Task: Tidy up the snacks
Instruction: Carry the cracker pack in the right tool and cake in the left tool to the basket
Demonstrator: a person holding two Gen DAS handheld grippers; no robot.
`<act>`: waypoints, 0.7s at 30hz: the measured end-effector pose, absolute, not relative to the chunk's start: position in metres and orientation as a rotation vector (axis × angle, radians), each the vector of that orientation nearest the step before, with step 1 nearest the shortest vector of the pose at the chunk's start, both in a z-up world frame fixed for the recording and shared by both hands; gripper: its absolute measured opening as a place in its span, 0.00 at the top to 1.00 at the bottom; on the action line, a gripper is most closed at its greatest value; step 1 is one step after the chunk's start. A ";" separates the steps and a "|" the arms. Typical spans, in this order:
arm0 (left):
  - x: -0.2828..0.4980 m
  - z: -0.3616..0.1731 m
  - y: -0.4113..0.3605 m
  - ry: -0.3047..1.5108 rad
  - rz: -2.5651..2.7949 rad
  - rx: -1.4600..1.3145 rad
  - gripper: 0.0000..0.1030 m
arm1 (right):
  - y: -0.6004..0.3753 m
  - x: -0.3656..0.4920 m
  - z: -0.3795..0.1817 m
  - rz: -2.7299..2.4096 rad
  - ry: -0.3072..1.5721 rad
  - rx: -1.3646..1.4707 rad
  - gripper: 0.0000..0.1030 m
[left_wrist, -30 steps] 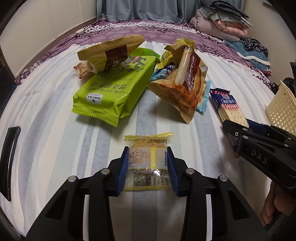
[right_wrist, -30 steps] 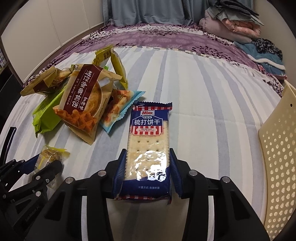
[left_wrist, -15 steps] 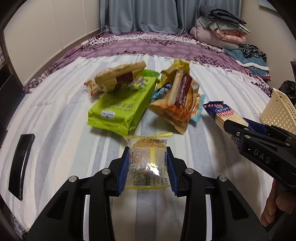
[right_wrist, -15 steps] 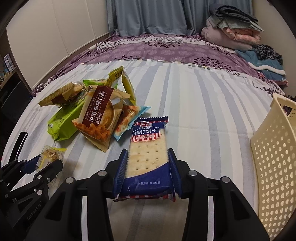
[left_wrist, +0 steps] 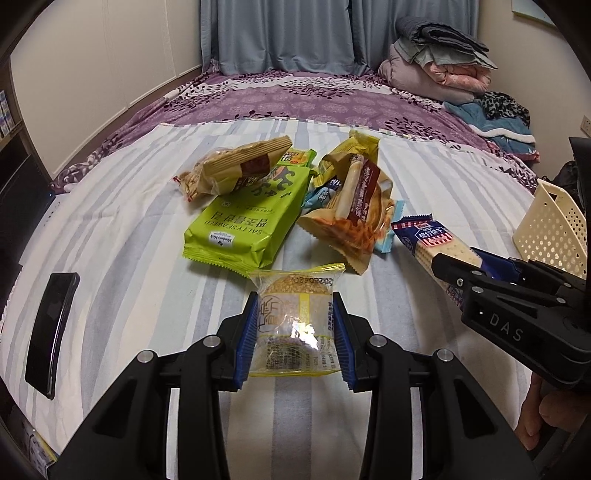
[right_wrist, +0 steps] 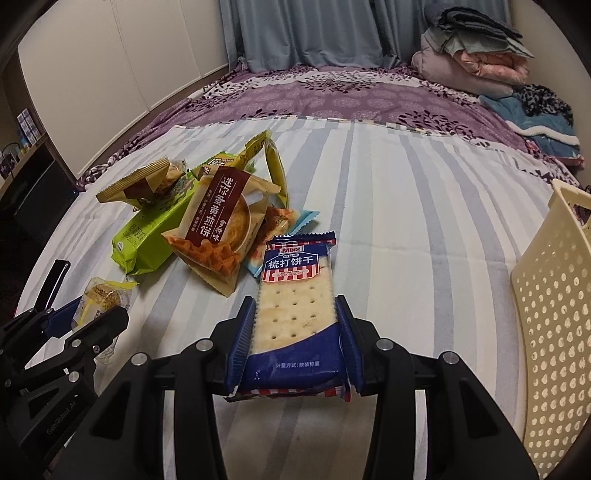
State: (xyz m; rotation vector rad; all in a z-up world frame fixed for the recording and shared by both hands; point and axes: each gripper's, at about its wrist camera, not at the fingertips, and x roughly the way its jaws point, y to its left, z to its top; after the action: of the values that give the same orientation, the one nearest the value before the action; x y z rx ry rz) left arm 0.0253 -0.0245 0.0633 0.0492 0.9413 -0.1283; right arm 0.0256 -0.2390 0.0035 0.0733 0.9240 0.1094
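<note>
Left wrist view: sits just behind the left gripper (left_wrist: pixel 294 334), angled down across the striped bedspread (left_wrist: pixel 129 236) toward the curtain (left_wrist: pixel 284 33).
Right wrist view: same forward-down angle — close behind the right gripper (right_wrist: pixel 295 338).
Shared by the 2 views: snack pile (right_wrist: pixel 207 221), cream basket (right_wrist: pixel 554 314) — each shows the other gripper.

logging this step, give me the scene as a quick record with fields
surface: striped bedsheet
left gripper: jaws shut on yellow sesame cake packet
right gripper: jaws shut on blue soda cracker pack
pile left on bed: green seaweed pack, brown pastry bag
container: cream perforated basket, at right edge
other: black phone
</note>
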 end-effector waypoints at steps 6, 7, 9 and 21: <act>0.029 0.065 -0.015 0.938 -0.105 0.031 0.63 | -0.221 0.021 0.017 0.150 0.891 0.053 0.58; 0.029 0.066 -0.013 0.934 -0.101 0.026 0.63 | -0.218 0.021 0.020 0.158 0.884 0.049 0.58; 0.030 0.070 -0.007 0.926 -0.091 0.016 0.63 | -0.213 0.020 0.026 0.169 0.872 0.046 0.58; 0.033 0.086 0.019 0.892 -0.046 -0.030 0.63 | -0.201 0.026 0.050 0.218 0.834 0.037 0.58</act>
State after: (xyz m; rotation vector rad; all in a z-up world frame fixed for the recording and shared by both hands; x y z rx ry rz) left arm 0.0332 0.0191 0.0861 -0.0301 0.8920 -0.0460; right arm 0.0262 -0.2012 0.0503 0.0368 0.8339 0.2180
